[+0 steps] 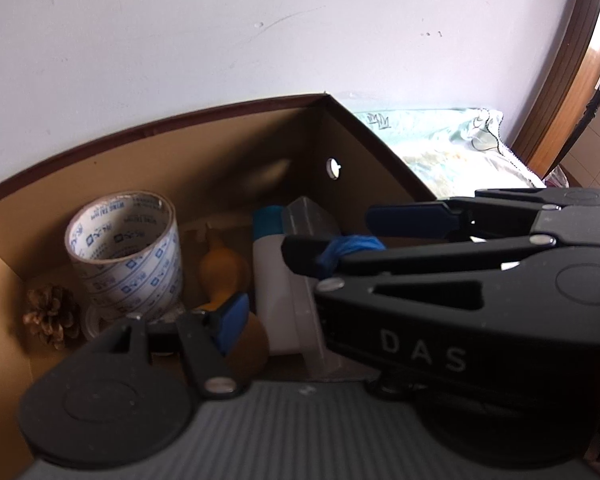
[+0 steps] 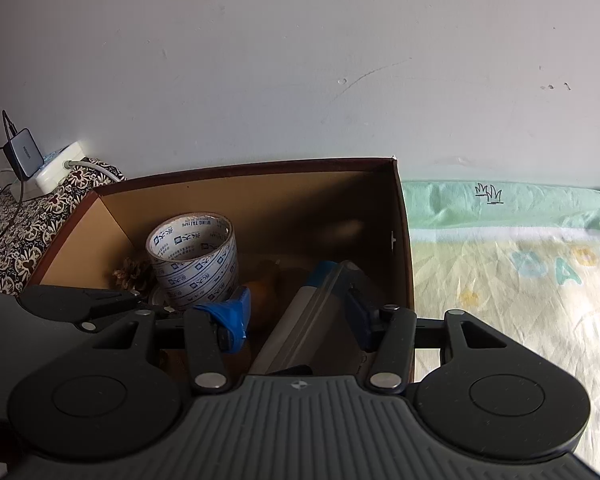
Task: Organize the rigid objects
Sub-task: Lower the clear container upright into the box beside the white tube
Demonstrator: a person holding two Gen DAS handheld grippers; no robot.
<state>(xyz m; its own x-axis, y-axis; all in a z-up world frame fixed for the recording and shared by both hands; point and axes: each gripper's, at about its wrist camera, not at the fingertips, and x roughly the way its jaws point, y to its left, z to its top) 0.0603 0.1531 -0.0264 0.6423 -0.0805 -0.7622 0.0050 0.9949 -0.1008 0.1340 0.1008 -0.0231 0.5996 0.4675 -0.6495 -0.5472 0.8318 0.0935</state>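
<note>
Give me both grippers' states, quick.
Left gripper: one jaw hidden, cannot be told.
Right gripper: jaws straddle the clear box; grip cannot be told.

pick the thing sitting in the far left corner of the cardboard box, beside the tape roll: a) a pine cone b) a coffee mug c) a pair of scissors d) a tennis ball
a: a brown pine cone lies on the floor of the cardboard box, right beside the upright roll of printed tape; the right wrist view shows it there too.
</note>
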